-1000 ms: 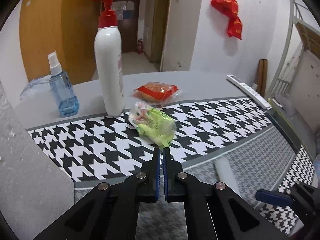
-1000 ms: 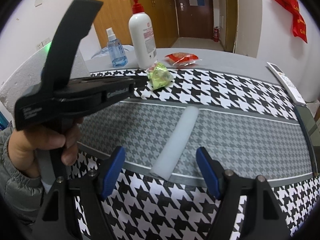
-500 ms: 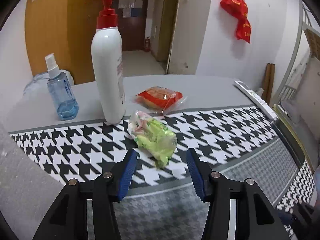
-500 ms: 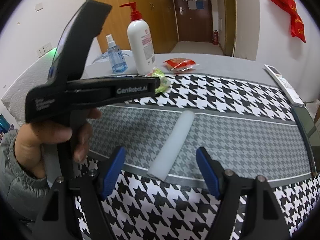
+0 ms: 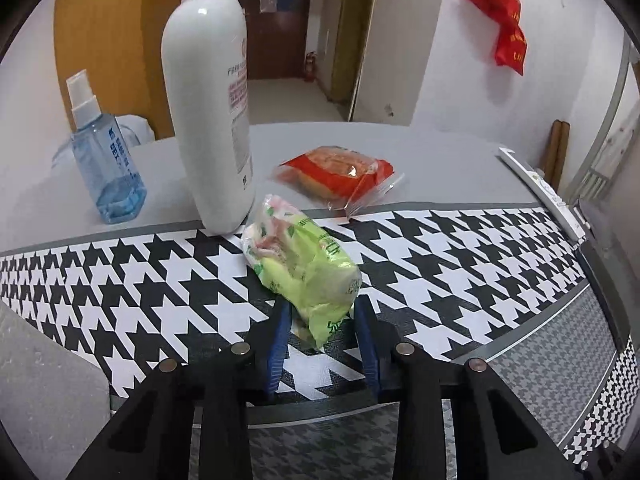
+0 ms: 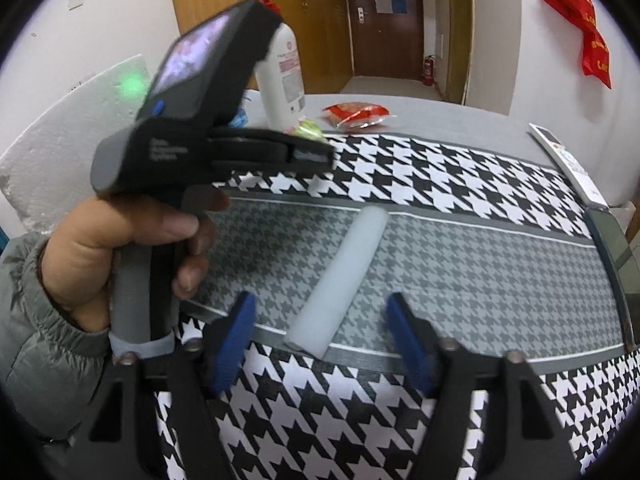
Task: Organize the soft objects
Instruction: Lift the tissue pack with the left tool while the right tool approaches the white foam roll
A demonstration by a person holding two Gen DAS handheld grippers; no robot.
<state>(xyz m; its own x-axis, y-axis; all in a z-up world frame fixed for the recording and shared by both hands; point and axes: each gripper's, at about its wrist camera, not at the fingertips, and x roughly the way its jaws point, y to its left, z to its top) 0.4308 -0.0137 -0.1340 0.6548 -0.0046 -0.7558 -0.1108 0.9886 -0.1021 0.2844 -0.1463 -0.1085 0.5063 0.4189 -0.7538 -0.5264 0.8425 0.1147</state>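
A green soft packet (image 5: 304, 268) lies on the houndstooth cloth, its near end between the blue pads of my left gripper (image 5: 322, 320). The jaws are open around it and the pads sit close to its sides. A red wrapped bun (image 5: 338, 176) lies behind it on the grey tabletop. A white foam roll (image 6: 340, 280) lies on the grey band, just ahead of my open, empty right gripper (image 6: 320, 336). The left gripper body (image 6: 208, 128) shows in the right wrist view, hiding most of the green packet (image 6: 308, 130).
A tall white pump bottle (image 5: 210, 120) stands just left of the green packet. A blue spray bottle (image 5: 106, 160) stands further left. A white foam block (image 6: 60, 148) sits at the table's left. A remote (image 6: 568, 164) lies at the right edge.
My left gripper opened from shut, then moved forward so its pads now flank the green packet's near end. The right gripper stayed open near the foam roll.
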